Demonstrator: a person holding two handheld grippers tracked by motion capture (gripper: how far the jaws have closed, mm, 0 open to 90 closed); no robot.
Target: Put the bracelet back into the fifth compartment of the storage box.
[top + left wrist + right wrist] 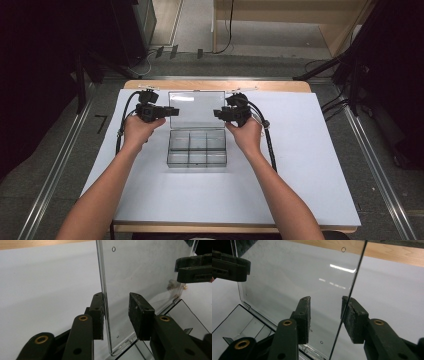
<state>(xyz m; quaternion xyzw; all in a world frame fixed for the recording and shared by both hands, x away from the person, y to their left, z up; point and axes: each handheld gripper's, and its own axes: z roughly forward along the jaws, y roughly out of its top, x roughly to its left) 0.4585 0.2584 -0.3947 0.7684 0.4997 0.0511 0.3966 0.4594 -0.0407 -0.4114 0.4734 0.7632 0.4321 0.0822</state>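
1. standing upright at the centre of the frame in the high view, the clear lid (195, 104) of the plastic compartment box (197, 148) has a gripper at each side edge.
2. the left gripper (116, 315) straddles the lid's edge; one pad sits against the plastic, the other stands off it, so the jaws are parted and not clamping.
3. the right gripper (325, 317) is the same: the lid's thin edge passes between its pads, just beside one and apart from the other, with no squeeze on it.
4. with neither side pinched, i'd judge the lid could swing on its hinge, dropping shut over the empty compartments or flopping backward.
5. a sideways nudge from either pad might slide the light box across the smooth sheet, or twist the hinge if one side pushes harder.
6. the box rests on a white sheet (300, 165) covering a wooden table (215, 85), whose edge shows at the top of the sheet.
7. around it lies grey floor with metal rails (372, 165) at left and right, dark stands in the upper corners, and cables (227, 35) trailing at upper centre.
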